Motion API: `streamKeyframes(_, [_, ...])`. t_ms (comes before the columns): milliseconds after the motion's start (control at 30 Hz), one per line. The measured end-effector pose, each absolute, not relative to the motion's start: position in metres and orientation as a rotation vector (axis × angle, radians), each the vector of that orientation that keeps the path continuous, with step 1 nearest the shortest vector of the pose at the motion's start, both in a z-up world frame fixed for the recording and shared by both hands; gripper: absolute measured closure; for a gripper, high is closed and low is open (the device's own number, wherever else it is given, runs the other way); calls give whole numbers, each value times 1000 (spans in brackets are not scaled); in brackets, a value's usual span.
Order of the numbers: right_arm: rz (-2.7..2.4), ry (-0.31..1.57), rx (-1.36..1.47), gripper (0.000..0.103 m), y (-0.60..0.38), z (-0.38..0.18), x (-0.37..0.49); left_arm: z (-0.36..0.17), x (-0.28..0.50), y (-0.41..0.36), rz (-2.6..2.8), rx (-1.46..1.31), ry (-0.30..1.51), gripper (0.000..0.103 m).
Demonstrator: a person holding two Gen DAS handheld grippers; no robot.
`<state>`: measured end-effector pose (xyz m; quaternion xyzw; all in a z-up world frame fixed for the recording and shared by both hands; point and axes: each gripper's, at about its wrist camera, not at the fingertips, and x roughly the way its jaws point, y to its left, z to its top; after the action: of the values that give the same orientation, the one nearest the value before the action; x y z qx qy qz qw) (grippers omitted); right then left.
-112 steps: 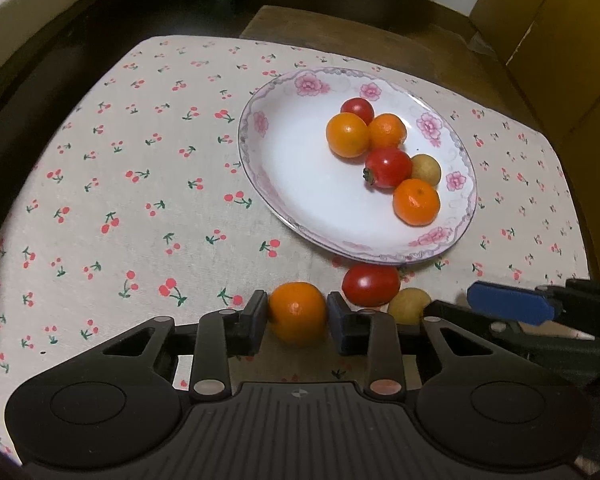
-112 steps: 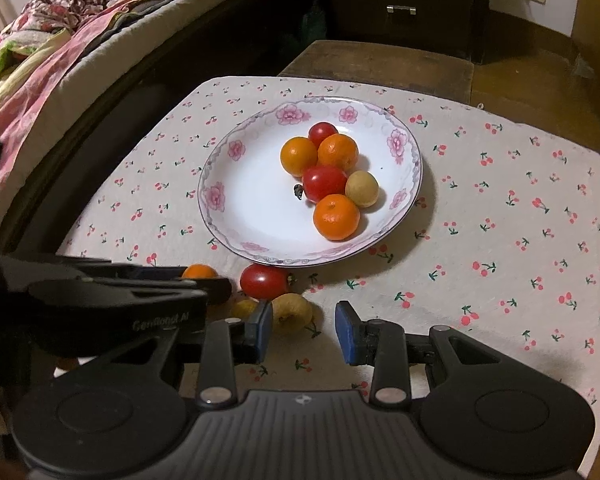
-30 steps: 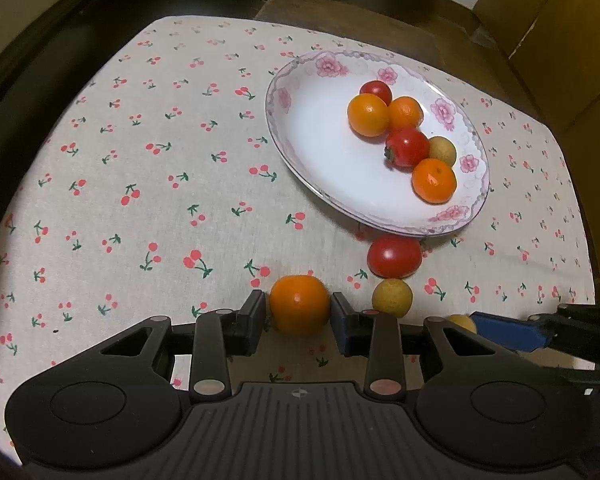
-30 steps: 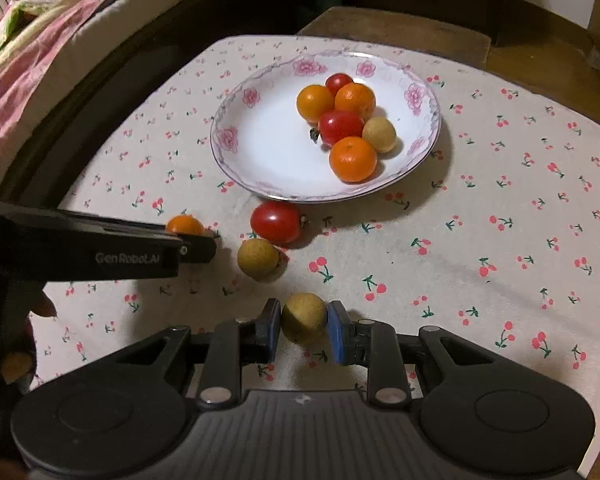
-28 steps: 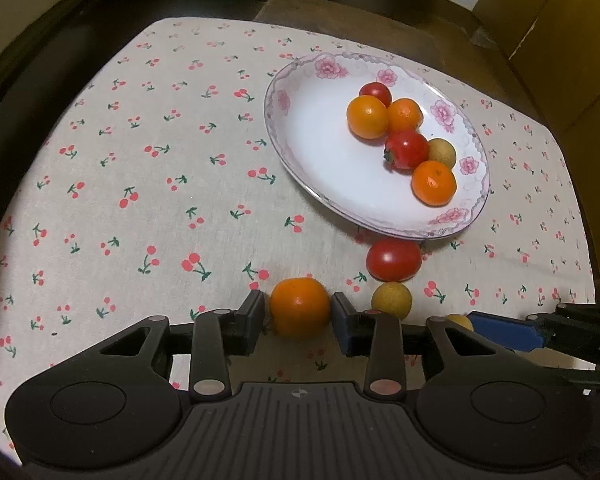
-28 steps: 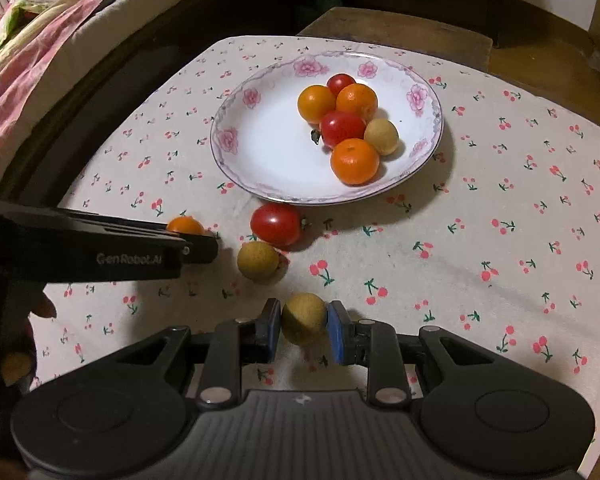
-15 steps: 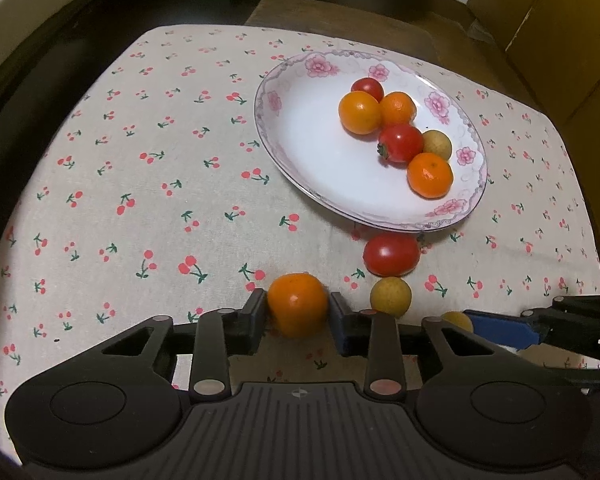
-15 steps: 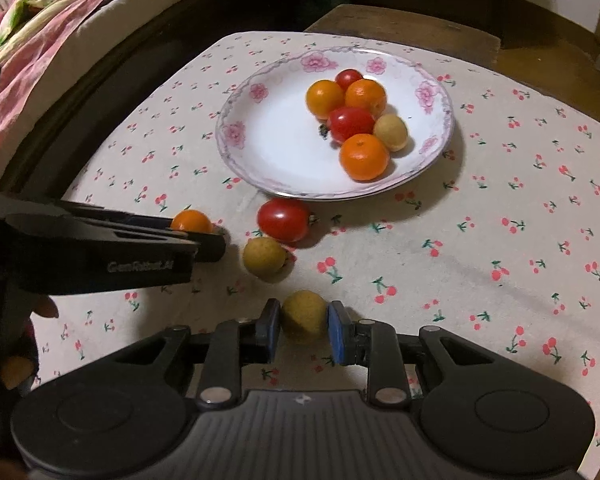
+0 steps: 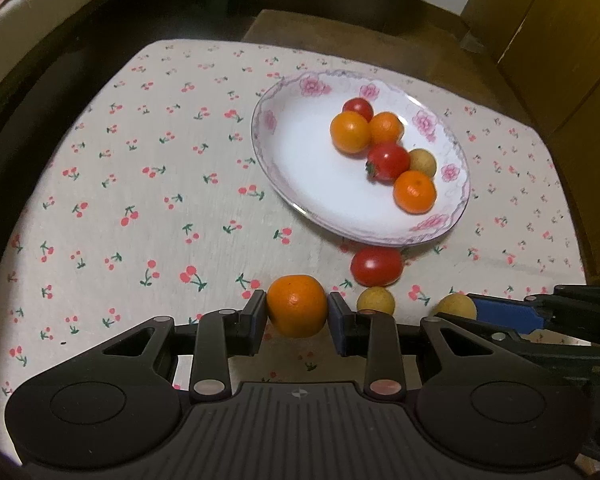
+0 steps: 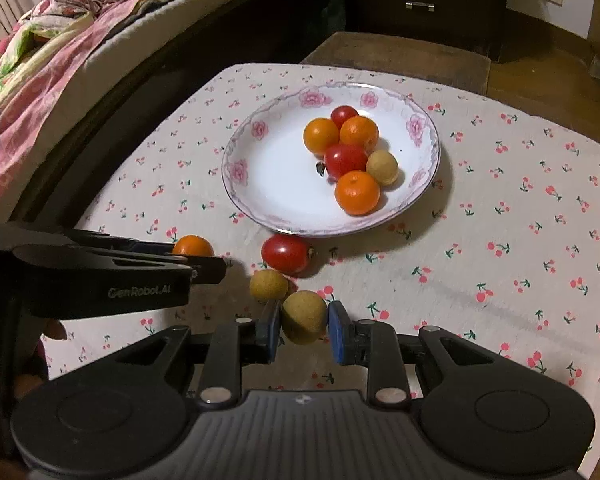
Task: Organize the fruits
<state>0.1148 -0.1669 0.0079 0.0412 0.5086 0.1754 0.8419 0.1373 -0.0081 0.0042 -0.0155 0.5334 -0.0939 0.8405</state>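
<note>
My left gripper [image 9: 297, 312] is shut on a small orange mandarin [image 9: 297, 305], held just above the cherry-print cloth. My right gripper [image 10: 303, 318] is shut on a tan longan [image 10: 304, 317]. Both show in the other view too: the longan [image 9: 456, 306] in blue pads, the mandarin [image 10: 193, 246] behind the left gripper's black finger. A floral white plate [image 9: 300, 184] [image 10: 260, 176] farther back holds several mandarins, tomatoes and one longan. In front of its near rim lie a red tomato [image 9: 376, 266] [image 10: 286, 253] and a second loose longan [image 9: 375, 301] [image 10: 268, 286].
The table wears a cherry-print cloth [image 9: 132, 200]. A bed with pink bedding [image 10: 48, 64] runs along the left, a dark drawer cabinet [image 10: 420, 4] stands behind, and a wooden stool top [image 10: 396, 56] meets the table's far edge. A hand [image 10: 52, 330] shows at the lower left.
Both grippers keep hold of their fruit. The views have shifted slightly, with the plate sitting a little farther off and the held longan now near the loose longan.
</note>
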Motion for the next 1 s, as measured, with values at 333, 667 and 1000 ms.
streamKeyframes(333, [362, 1023, 123, 77, -171, 21, 131, 19, 147, -10, -202, -69, 1091, 62])
streamKeyframes(667, [330, 1001, 150, 77, -177, 19, 158, 22, 173, -24, -197, -58, 1075, 62])
streamKeyframes(1000, [313, 997, 169, 77, -179, 11, 183, 18, 195, -31, -195, -60, 1072, 65])
